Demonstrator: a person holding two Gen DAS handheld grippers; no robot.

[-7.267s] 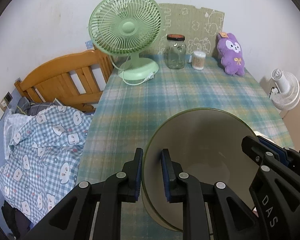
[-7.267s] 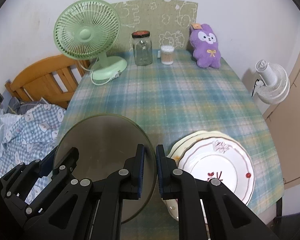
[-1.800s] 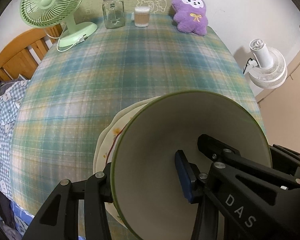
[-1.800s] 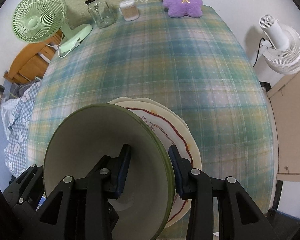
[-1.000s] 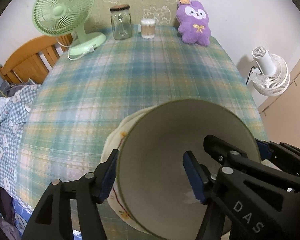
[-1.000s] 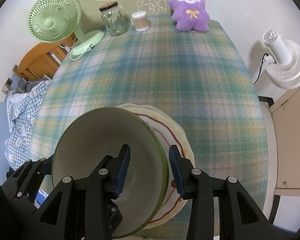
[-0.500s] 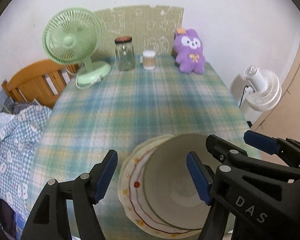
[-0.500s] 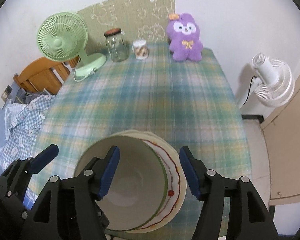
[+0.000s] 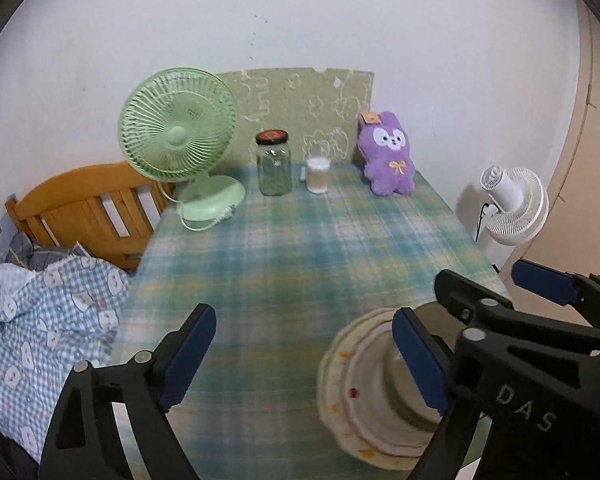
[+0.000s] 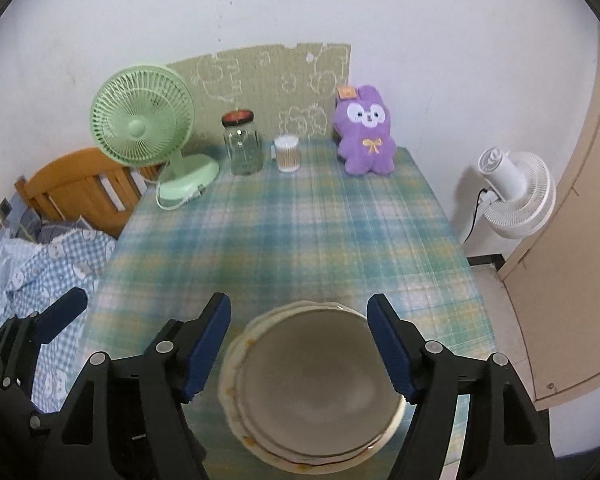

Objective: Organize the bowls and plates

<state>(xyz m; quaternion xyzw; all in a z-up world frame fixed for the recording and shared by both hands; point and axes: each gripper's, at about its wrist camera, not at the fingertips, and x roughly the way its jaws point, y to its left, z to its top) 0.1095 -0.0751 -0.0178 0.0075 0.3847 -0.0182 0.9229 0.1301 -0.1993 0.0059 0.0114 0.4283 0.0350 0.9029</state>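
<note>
Both tools wide open, just been opening, holding nothing. Left tool [image 9: 304, 354], right tool [image 10: 298, 344]. Above bowl [image 10: 320, 380] on plates [image 10: 230, 396].

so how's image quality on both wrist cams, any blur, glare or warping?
Left wrist: heavy fisheye bend, dark corner vignette, soft blur on the plates; glass jar fairly crisp. Right wrist: same warp, the bowl slightly smeared, no harsh glare, lighting flat and even.

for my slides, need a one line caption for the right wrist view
Right gripper open above the bowl stacked on the plates, plaid table beyond.
</note>
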